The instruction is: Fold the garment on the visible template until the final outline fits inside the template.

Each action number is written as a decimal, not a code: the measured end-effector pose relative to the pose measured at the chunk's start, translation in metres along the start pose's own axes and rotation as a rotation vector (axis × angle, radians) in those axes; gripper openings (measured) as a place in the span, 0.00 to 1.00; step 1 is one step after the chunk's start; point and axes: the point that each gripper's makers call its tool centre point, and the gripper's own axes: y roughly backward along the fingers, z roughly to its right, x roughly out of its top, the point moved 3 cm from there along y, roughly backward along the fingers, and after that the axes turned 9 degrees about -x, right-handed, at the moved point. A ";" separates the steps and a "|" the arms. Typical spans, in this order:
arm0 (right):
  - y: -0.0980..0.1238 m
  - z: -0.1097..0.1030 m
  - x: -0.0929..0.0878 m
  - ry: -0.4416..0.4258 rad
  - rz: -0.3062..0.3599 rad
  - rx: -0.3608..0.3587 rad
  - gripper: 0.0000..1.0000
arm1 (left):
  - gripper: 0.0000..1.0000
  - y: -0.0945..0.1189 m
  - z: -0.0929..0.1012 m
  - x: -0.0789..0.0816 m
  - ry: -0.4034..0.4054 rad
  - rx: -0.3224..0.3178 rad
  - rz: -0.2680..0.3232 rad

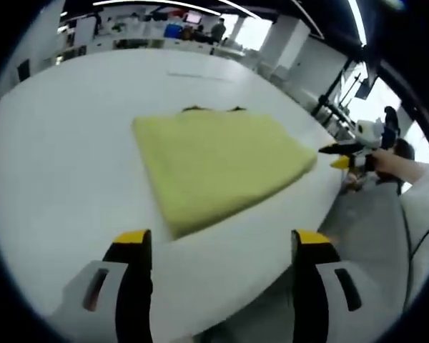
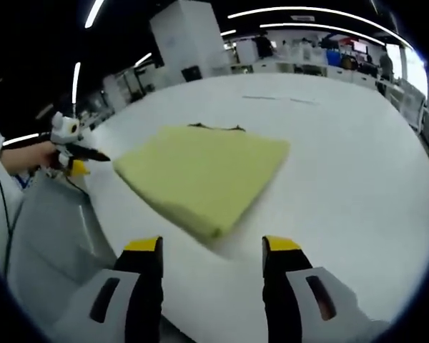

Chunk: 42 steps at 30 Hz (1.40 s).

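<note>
Item one: the garment, yellow, folded to a compact thick rectangle, flat on the white bench. In the left gripper view it sits at centre frame, its long axis running from upper left to lower right, nearest corner just above the gap between our fingers. In the right gripper view the garment lies centre-left, its near corner pointing down toward our fingers.

Item two: a dark edge peeps out at the garment's far side; we judge it to be the template, though too little shows to be sure whether the outline fits within it.

Item three: left gripper, fingers spread wide, holding nothing, lower centre of frame, clear of the cloth. Right gripper, likewise spread and empty, lower centre. Each appears small at the other view's edge, off the bench side, apart from the garment.

Relation for the coming move: the garment lies ahead of both pairs of fingers, between them; neither looks plainly nearer.

Containers: we see none.
</note>
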 end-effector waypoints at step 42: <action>-0.022 0.001 -0.004 0.105 -0.003 0.006 0.03 | 0.03 -0.017 -0.031 0.001 -0.006 0.092 -0.003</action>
